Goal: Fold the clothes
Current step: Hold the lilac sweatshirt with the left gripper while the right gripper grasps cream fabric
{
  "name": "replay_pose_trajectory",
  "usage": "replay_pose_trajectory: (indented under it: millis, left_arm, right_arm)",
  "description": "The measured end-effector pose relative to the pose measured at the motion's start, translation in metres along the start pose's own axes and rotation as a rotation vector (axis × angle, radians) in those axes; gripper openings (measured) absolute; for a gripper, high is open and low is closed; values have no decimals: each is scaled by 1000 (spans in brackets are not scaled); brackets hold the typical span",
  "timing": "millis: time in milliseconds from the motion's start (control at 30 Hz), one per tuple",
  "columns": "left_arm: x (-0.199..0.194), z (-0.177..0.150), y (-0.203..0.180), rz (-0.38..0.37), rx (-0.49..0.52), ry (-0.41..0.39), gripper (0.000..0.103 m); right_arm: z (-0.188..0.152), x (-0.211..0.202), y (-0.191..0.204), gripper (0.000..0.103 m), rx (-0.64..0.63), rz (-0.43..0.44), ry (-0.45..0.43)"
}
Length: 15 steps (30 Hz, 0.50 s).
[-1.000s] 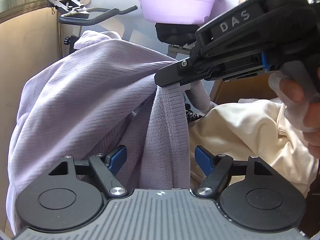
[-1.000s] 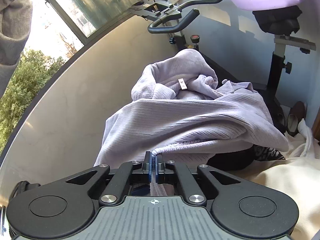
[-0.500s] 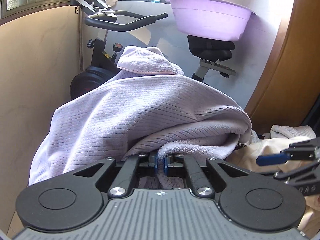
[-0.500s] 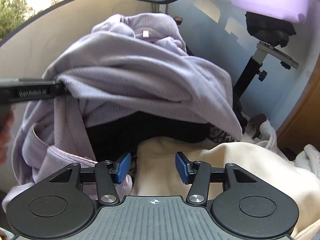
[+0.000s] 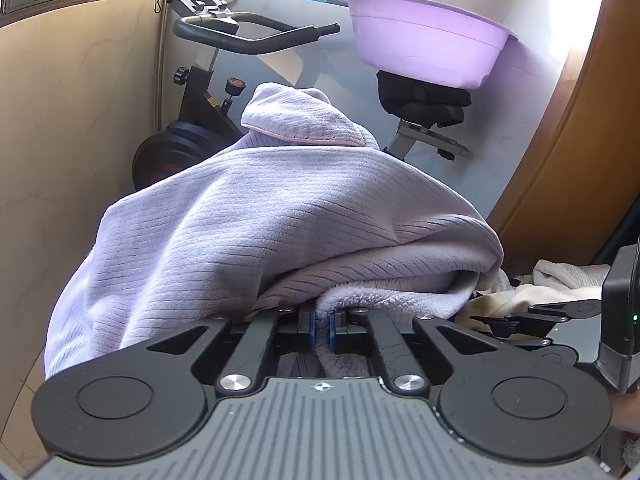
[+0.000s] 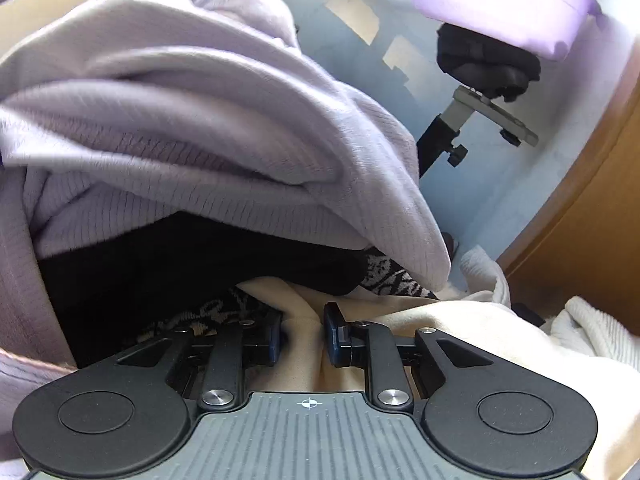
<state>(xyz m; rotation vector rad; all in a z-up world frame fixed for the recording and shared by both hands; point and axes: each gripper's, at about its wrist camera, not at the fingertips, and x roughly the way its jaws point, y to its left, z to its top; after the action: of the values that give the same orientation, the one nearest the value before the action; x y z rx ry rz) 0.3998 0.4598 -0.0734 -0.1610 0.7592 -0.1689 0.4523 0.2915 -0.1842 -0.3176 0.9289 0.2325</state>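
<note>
One lilac ribbed garment [image 5: 256, 232] fills mid-frame. One cream garment [image 6: 460, 320], one white knit [image 6: 592, 328], one black garment [image 6: 180, 264] and one patterned piece [image 6: 384, 276] lie lower down. One purple basin [image 5: 424, 40] sits upper right on one exercise bike [image 5: 208, 76]. Two tools: left [image 5: 321, 326], right [image 6: 302, 338].

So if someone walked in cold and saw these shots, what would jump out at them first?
Probably the big lavender ribbed garment heaped across the middle, its fleecy edge pinched in the left tongs. Next, the purple basin perched on the exercise bike's saddle behind it. The right tongs stand open around a fold of the cream garment.
</note>
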Motion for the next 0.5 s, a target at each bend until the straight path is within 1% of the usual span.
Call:
replay_pose_trajectory:
  millis: [33,100,133,167,233,267,333,400,500]
  left_arm:
    - [1,0,0,-1,-5,2,7]
    - [2,0,1,-4,-13,4,7]
    - [2,0,1,-4,-14,4,7]
    - [2,0,1,-5,-13,4,7]
    - [2,0,1,-6,-10,7,7]
    - [1,0,1,-4,-8,9,7]
    - [0,0,0,-3,-9,11,7]
    - [-1,0,0,-3,-11,13,7]
    - [-5,0,-3,12,2,7,7]
  right_arm:
    - [0,4,5,28,-28,-18,8]
    - [-1,15,10,29,-33,-48,5]
    - [-1,21,12,26,-27,-60,1]
    - [-1,24,10,19,4,-68,-9]
    - [-1,22,2,14,105,-63,-39]
    - [-1,18,-3,13,172,-51,-63]
    - [-4,-3,-17,12,330,-4,-162]
    - [-5,-25,-27,11,439,34,-248]
    - [-5,-56,-36,11,515,49,-355]
